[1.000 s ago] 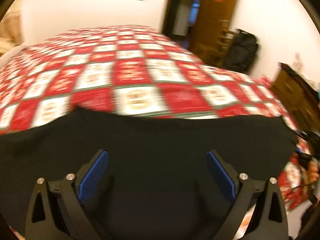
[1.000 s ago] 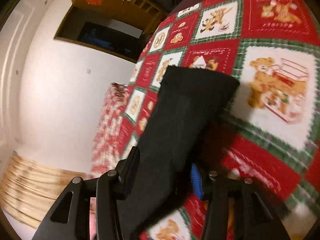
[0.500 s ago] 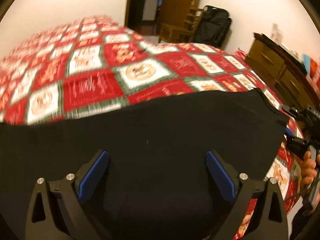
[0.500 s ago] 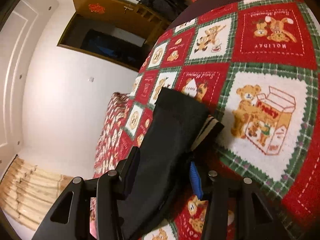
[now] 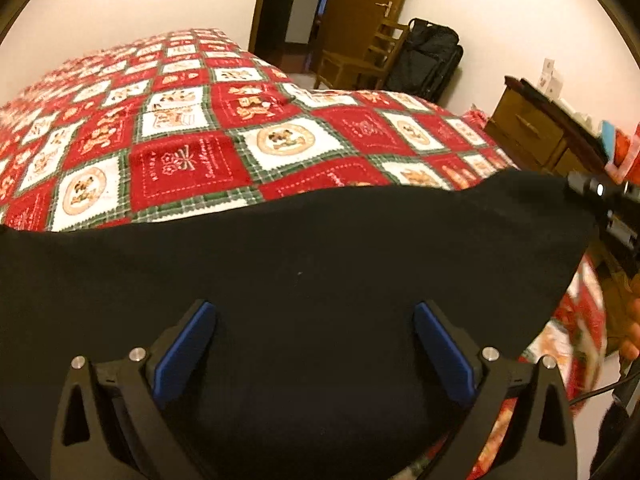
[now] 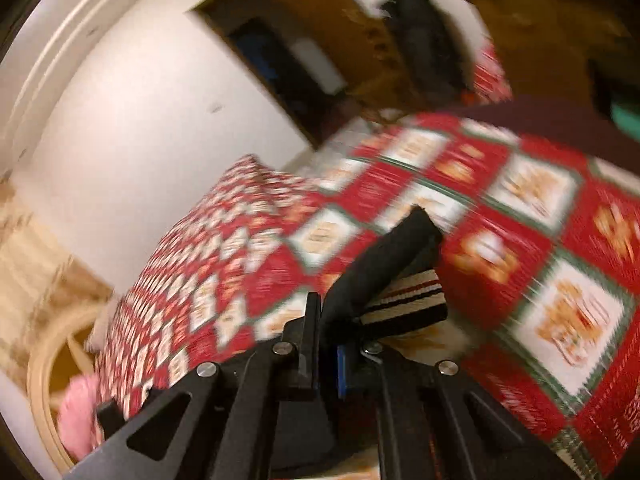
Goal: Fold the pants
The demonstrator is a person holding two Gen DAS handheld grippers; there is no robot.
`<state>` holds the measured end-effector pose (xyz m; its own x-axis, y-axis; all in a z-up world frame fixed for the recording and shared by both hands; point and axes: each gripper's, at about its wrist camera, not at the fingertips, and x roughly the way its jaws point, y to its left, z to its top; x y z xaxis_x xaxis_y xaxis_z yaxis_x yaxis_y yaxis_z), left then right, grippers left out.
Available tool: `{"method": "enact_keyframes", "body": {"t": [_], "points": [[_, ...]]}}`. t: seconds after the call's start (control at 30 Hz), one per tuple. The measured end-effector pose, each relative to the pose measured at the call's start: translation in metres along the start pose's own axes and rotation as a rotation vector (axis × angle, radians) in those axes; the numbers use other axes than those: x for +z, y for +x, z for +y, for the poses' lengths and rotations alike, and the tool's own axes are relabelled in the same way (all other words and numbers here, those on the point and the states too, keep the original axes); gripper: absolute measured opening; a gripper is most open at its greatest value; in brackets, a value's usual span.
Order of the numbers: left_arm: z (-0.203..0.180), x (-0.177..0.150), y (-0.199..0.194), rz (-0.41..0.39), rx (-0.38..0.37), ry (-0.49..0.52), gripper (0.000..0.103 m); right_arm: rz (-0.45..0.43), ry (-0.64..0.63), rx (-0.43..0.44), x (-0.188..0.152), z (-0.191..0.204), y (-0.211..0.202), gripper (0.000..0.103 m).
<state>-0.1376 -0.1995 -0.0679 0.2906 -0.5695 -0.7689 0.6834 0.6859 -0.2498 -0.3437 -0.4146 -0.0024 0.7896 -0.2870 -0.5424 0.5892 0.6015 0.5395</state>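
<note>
The black pants (image 5: 304, 264) stretch as a broad dark sheet across the near half of the left wrist view, their far edge running from the left side to the right, over the red, white and green patchwork bedspread (image 5: 188, 164). In the right wrist view the pants (image 6: 384, 260) show as a narrow bunched fold rising from the claw, with a striped cream, black and red band (image 6: 408, 304) just beside it, above the bedspread (image 6: 520, 208); this view is blurred by motion.

The left claw (image 5: 312, 344) has its blue pads (image 5: 184, 348) set wide apart, with the black cloth spread between and under them; whether they touch the cloth cannot be told. The right claw (image 6: 328, 356) has its fingers drawn close together, pinching the bunched fold of the pants. At the right edge of the left wrist view, the right claw (image 5: 612, 208) appears as a dark device at the pants' far right corner, with a hand (image 5: 632, 332) below it.

Beyond the bed, on the far side, stand an open wooden door (image 5: 368, 12), a wooden chair (image 5: 360, 60) and a black bag (image 5: 428, 60) against the white wall. A wooden dresser (image 5: 536, 132) sits at the right. In the right wrist view a pink fluffy thing (image 6: 80, 412) lies near the left, beside a round wooden frame (image 6: 44, 364).
</note>
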Motion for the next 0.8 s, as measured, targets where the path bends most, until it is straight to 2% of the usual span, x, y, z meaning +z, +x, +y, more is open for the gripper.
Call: {"method": "enact_keyframes", "body": {"t": [0.1,0.23,0.33,0.43,0.5,0.57,0.67,0.8], "points": [[0.025,0.005,-0.021,-0.024,-0.033,-0.062,0.102,0.007,-0.155,0.049,-0.001,0.058,-0.001,0.006],[0.085,0.007,-0.052,-0.067,0.009,-0.179,0.102,0.043,-0.369,0.129,-0.024,0.139,0.011,0.006],[0.130,-0.004,-0.070,-0.077,0.053,-0.253,0.102,0.078,-0.504,0.203,-0.062,0.196,0.025,0.006],[0.177,-0.026,-0.093,-0.105,0.143,-0.316,0.102,0.111,-0.636,0.267,-0.121,0.243,0.042,0.006],[0.202,-0.041,-0.104,-0.116,0.176,-0.365,0.102,0.138,-0.724,0.309,-0.168,0.269,0.059,0.006],[0.223,-0.056,-0.114,-0.121,0.200,-0.401,0.102,0.165,-0.864,0.333,-0.224,0.291,0.070,0.006],[0.242,-0.074,-0.127,-0.125,0.253,-0.412,0.102,0.217,-1.036,0.344,-0.287,0.303,0.081,0.006],[0.248,-0.084,-0.132,-0.126,0.246,-0.386,0.102,0.218,-1.185,0.296,-0.325,0.303,0.086,0.006]]}}
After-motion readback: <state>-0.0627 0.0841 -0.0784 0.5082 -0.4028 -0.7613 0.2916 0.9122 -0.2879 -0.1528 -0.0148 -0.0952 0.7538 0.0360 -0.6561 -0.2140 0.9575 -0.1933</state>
